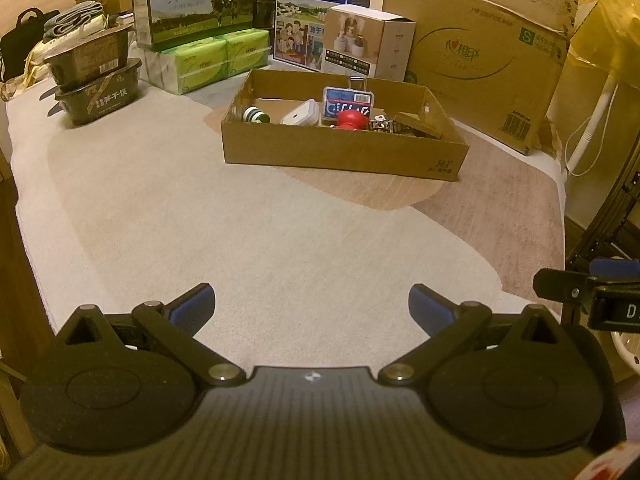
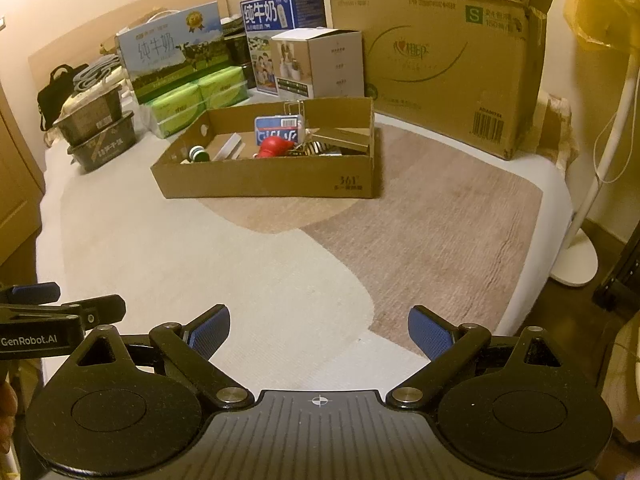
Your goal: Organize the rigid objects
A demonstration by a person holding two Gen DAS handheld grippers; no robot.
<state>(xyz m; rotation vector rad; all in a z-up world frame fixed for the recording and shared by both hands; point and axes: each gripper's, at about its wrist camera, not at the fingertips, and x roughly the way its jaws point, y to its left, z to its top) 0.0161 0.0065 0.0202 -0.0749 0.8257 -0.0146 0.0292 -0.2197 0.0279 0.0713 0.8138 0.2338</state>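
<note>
Left gripper (image 1: 311,312) sits at the bottom centre of its own view, fingers spread wide with nothing between the blue pads (image 1: 192,310); it hovers over the pale part of the rug (image 1: 240,240). Right gripper (image 2: 319,332) likewise at the bottom centre of its view, fingers released and wide apart, blue pads (image 2: 210,332) bare, above the boundary where the pale rug meets the brown patch (image 2: 440,232). The left unit also shows at the left edge of the right wrist view, and the right unit at the right edge of the left wrist view, so the two are side by side. Task items lie inside the shallow cardboard tray (image 1: 340,156) in the upper middle of both frames, well apart from both grippers. Contents seen from the left wrist view, left to right: a small green-and-white bottle (image 1: 256,115) on its side, a white lidded container (image 1: 300,114), a blue packet with a barcode (image 1: 349,102) leaning toward the tray's back wall, a red object (image 1: 352,119) in front of it, and a shiny metallic piece (image 1: 382,125) beside a flat brown box (image 1: 416,125) at the right end. Behind the tray, upper frame: two milk cartons (image 1: 196,4), green tissue packs (image 1: 212,58), a small white box (image 1: 366,42) and a large cardboard box (image 1: 480,52). Stacked dark food tubs (image 1: 96,80) at upper left. White stand pole (image 2: 608,128) at the right edge of the right wrist view.
</note>
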